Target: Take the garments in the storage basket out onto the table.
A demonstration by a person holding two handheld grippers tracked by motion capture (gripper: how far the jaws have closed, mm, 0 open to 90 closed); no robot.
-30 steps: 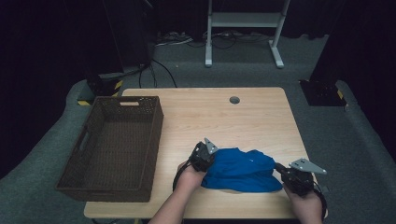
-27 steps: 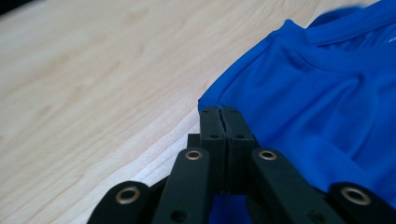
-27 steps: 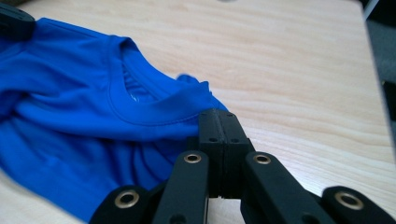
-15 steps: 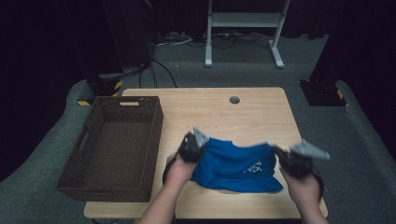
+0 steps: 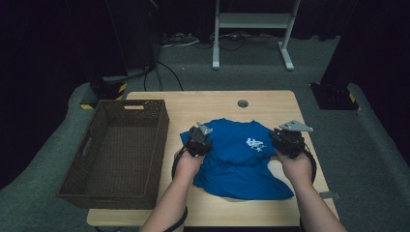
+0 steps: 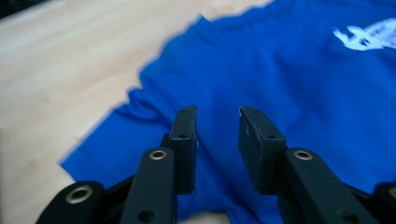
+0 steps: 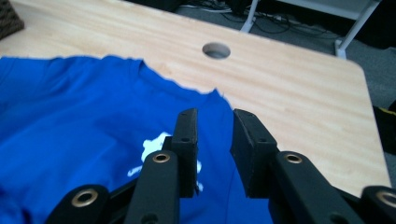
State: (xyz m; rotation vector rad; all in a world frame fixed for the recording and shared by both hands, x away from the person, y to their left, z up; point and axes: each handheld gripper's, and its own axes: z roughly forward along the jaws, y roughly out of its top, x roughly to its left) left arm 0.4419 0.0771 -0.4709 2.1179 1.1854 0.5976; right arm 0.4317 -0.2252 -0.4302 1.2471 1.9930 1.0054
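Shirt [image 5: 239, 154]: blue, white print on chest, lay spread on the wooden table [image 5: 280, 104], right of a brown wicker basket [image 5: 116, 150]. Left gripper [image 6: 217, 123] sat over its left edge, jaws narrowly parted, gripping nothing. Right gripper [image 7: 215, 126] sat over its right edge, likewise.

Item count, referenced to the table [image 5: 212, 104]:

- Tables: one.
- Blue T-shirts [image 5: 237, 159]: one, lying on the table's near right half; it carries one white print [image 5: 255, 143].
- Woven baskets [image 5: 118, 150]: one, on the table's left end.
- Round holes [image 5: 242, 103]: one, in the table top near the far edge.
- Hand-held grippers: two, the left gripper [image 5: 199, 140] and the right gripper [image 5: 288, 140], both above the table at the shirt. Each has two black jaws.
- White stands [image 5: 251, 29]: one, on the floor beyond the table.
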